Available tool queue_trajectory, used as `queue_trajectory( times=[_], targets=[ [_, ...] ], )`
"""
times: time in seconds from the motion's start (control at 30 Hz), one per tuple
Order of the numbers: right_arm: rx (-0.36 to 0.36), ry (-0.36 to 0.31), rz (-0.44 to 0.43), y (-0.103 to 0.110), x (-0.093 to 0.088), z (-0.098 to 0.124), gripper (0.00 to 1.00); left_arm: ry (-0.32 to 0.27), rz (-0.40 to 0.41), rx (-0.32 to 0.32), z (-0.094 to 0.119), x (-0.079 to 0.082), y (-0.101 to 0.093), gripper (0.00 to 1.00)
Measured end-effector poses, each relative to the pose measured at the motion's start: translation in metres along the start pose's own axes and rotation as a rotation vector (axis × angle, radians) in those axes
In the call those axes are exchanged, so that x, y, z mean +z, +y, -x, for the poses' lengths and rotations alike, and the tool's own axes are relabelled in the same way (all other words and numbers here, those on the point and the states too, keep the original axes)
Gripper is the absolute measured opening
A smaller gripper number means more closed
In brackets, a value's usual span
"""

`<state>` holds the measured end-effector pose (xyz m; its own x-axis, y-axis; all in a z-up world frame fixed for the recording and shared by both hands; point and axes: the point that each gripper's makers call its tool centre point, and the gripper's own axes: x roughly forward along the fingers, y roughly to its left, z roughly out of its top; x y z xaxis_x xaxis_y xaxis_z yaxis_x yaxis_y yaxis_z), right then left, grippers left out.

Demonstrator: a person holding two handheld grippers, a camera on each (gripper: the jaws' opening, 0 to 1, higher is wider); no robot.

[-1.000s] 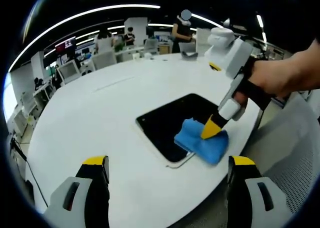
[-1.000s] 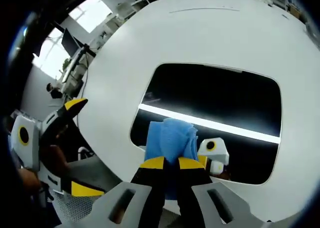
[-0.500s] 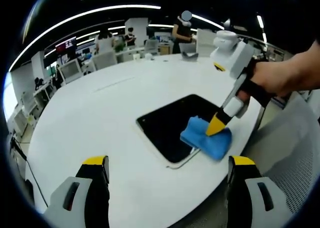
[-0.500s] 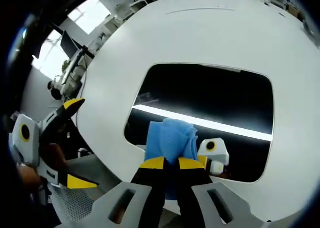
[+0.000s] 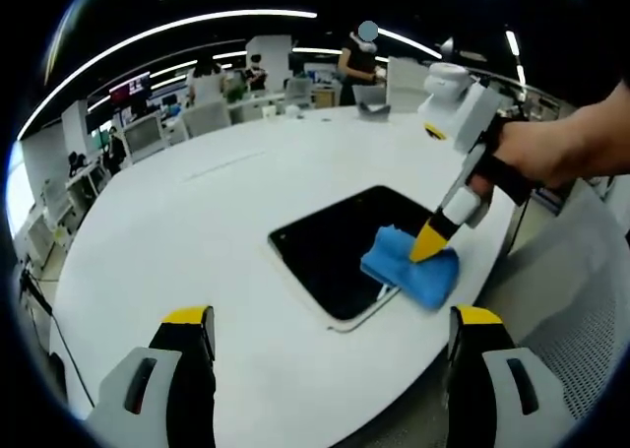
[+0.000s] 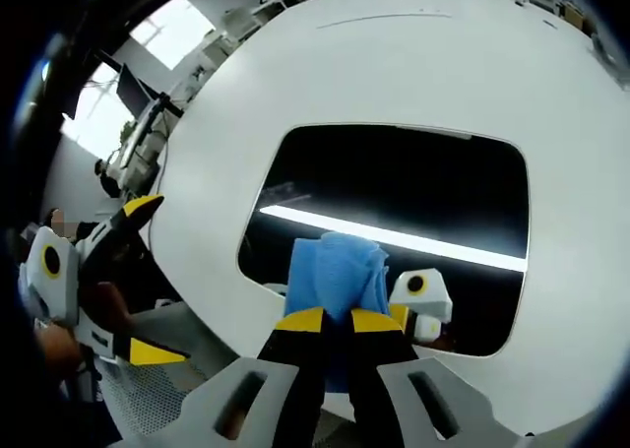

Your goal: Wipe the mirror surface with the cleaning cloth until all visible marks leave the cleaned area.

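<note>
The soft, light blue cloth (image 6: 340,271) was clamped, bunched, in the right tool (image 6: 337,320) and pressed on the near edge of the fragile, slippery mirror (image 6: 394,197) lying flat on the white desk (image 5: 197,222), while the left tool (image 5: 325,315) was held apart, empty.

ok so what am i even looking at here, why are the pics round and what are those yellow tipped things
Each picture comes from a fisheye camera riding on a hand-held gripper, which is why they look round. A person holds one gripper in each hand.

In the left gripper view, the left gripper shows its two yellow-tipped jaws wide apart at the bottom, holding nothing. Across from it, a hand holds the right gripper, which presses a blue cloth onto a dark mirror lying flat on a round white table.

The right gripper view looks along those jaws, which are shut on the cloth.
</note>
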<state>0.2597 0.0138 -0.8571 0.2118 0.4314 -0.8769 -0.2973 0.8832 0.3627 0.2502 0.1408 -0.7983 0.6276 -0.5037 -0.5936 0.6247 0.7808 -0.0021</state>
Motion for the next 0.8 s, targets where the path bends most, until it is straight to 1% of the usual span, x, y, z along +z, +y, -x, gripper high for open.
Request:
queue_trajectory(
  times=[0.23,0.8],
  targets=[
    [0.001,0.001,-0.006,0.001,0.0,0.002,0.03,0.001,0.0,-0.002,0.0,0.0,0.0,0.99],
    [-0.016,0.021,0.003,-0.007,0.019,-0.007,0.02,0.0,0.002,0.0,0.0,0.0,0.0,0.99]
  ],
)
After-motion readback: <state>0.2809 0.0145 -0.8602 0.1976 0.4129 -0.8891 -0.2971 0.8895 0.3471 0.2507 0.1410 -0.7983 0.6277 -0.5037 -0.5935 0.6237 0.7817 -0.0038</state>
